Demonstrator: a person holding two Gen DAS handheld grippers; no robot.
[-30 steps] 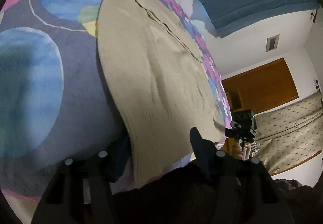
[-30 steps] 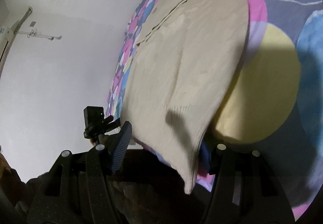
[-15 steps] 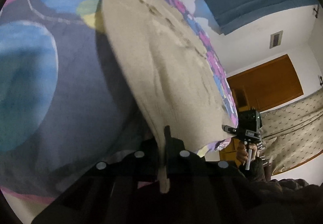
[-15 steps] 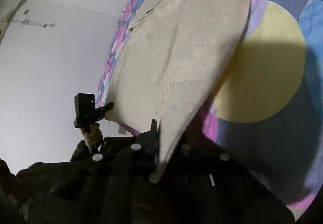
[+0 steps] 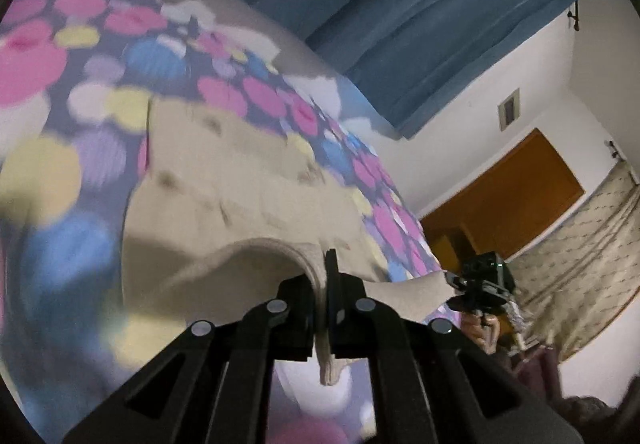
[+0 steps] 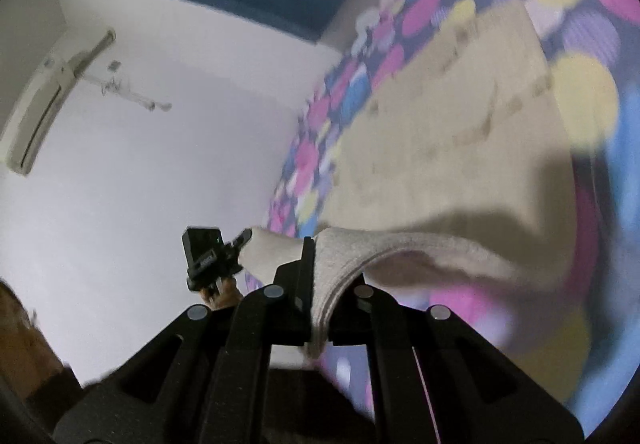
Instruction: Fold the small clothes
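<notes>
Both hand-held grippers, left [image 5: 325, 286] and right [image 6: 316, 280], pinched the beige knit garment's [image 5: 240, 188] hem corners at lower centre; soft and limp, it sagged between them over the bed [image 5: 52, 52].

A bed [image 5: 60, 204] carries everything here, covered by a dark sheet printed with pink, blue, yellow and lilac spots. Directly on it lies a beige knitted garment [image 5: 224, 196], spread flat across the middle toward the bed's far edge. Its near hem is raised clear of the sheet, arching up off the bed's near edge.
</notes>
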